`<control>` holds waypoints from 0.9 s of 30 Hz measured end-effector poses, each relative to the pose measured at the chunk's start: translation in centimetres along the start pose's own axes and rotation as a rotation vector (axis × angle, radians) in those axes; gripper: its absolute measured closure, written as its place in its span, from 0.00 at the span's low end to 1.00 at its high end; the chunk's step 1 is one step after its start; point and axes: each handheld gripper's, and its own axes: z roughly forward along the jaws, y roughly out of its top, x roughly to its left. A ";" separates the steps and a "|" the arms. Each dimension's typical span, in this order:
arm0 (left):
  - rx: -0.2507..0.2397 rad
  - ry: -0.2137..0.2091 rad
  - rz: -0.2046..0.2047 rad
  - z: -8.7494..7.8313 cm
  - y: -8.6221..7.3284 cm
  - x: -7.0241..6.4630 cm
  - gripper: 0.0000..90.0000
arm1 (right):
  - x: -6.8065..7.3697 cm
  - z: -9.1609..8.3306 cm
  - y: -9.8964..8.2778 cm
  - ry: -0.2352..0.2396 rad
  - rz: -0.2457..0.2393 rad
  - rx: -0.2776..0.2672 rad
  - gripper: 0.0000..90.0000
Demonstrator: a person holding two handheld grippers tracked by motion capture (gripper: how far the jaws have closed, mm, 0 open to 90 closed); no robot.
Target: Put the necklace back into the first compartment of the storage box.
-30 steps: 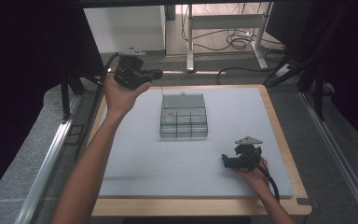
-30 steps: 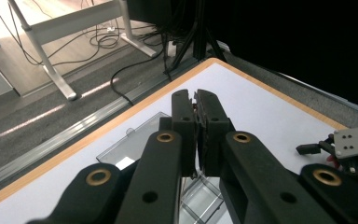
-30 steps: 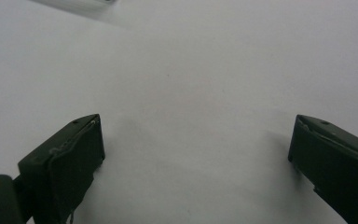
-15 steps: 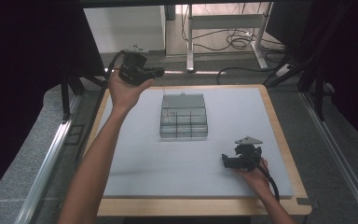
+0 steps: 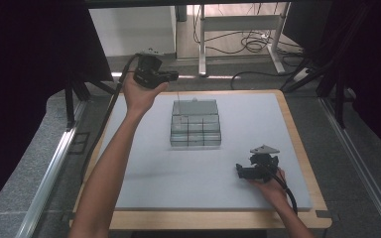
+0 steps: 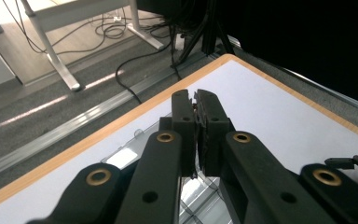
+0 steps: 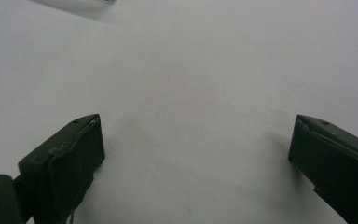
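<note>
A clear plastic compartment box (image 5: 196, 130) stands in the middle of the white mat (image 5: 144, 168), its lid tipped up at the back; part of it shows below my left jaws (image 6: 121, 158). My left gripper (image 5: 172, 76) is held in the air over the table's back left edge, pointing right, a little behind and left of the box. Its jaws are pressed together (image 6: 196, 97); a thin reddish sliver shows in the seam, too small to name. My right gripper (image 5: 252, 171) rests on the mat at the front right, open (image 7: 196, 154), with only bare mat between its jaws.
The mat lies on a table with a wooden rim (image 5: 297, 129). Metal rails (image 5: 54, 168) run along both sides. Beyond the far edge are desk legs (image 5: 202, 39) and floor cables (image 5: 253, 44). Black curtains hang left and right.
My left hand has drifted to the right and slightly down, nearer the box, jaws still together. The right hand and the box have stayed put.
</note>
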 end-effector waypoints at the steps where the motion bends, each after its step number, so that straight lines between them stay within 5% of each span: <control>1: 0.004 0.001 -0.002 0.3 -0.2 0.1 0.97 | 0.0 0.0 0.0 -0.001 0.000 0.001 0.03; 12: 0.028 0.010 -0.053 2.4 -2.4 1.7 0.97 | 0.0 0.0 0.0 0.000 -0.002 -0.001 0.03; 17: 0.090 0.005 -0.046 3.9 -4.2 1.8 0.97 | 0.0 0.0 0.0 0.000 -0.003 -0.001 0.03; 27: 0.135 -0.009 -0.080 5.8 -7.1 2.5 0.97 | 0.0 0.0 0.0 -0.001 -0.002 0.000 0.03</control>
